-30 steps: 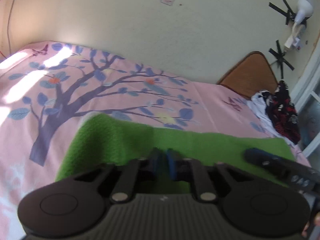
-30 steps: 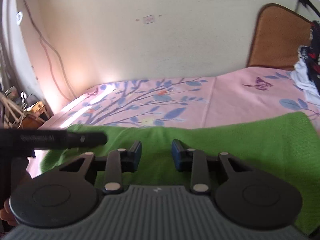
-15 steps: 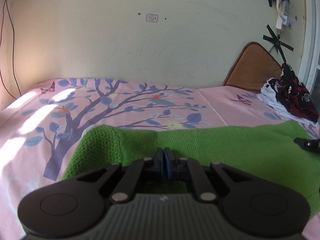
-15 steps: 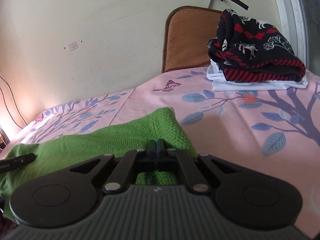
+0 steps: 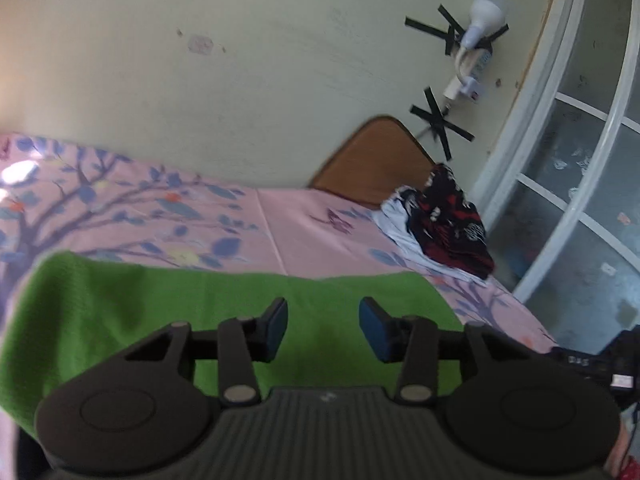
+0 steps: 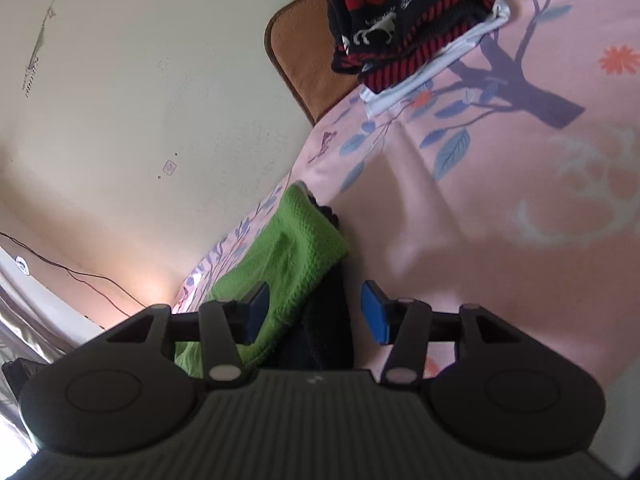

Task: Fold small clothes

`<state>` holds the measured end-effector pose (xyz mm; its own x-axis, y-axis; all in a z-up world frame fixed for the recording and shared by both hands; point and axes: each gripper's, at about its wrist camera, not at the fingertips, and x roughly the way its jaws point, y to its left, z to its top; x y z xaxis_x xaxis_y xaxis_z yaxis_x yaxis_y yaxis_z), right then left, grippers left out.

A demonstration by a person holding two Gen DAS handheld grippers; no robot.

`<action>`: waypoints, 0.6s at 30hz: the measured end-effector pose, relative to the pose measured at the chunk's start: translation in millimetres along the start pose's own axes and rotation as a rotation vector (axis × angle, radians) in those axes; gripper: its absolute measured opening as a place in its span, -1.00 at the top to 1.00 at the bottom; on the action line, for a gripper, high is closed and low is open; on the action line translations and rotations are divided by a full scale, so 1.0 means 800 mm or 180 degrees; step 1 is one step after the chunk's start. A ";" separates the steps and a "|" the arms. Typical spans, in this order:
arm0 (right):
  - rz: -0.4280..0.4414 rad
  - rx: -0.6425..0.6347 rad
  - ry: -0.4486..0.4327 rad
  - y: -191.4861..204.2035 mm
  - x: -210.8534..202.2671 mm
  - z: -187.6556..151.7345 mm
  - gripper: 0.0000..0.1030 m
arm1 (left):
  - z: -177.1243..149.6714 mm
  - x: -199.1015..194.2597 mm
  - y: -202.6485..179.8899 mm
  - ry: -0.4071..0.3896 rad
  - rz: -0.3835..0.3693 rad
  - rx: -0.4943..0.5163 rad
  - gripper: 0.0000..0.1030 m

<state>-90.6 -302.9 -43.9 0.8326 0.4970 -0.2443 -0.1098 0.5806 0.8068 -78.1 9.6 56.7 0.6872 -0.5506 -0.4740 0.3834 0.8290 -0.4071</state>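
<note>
Pink tree-print bedsheet [image 5: 312, 224] under a cream wall, green knit garment [image 5: 132, 312] spread flat across the near side.
Left gripper [image 5: 323, 326] spread wide, empty, poised above the green knit; right gripper [image 6: 314, 310] likewise gaping, holding nothing, at the garment's right-hand edge [image 6: 296, 248]; black-and-red folded clothes [image 6: 400, 20] stacked well apart by the brown headboard [image 5: 376, 160].

Bed [image 5: 312, 224] w/ pink tree-print sheet. Green knit garment [image 5: 120, 312] lies flat on near part. Black-red patterned knit [image 6: 400, 20] on top of white garment [image 6: 432, 76], stacked at far corner, next to brown headboard [image 5: 372, 160].
</note>
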 end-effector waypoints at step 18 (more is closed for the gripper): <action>0.0866 -0.0261 0.0377 0.121 0.056 0.003 0.52 | -0.034 0.029 0.024 0.0460 -0.0001 -0.0166 0.83</action>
<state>-62.4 -226.1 24.7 0.6980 0.7104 -0.0902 -0.3675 0.4635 0.8063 -71.1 10.2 16.6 0.5898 -0.5622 -0.5797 0.3484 0.8247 -0.4455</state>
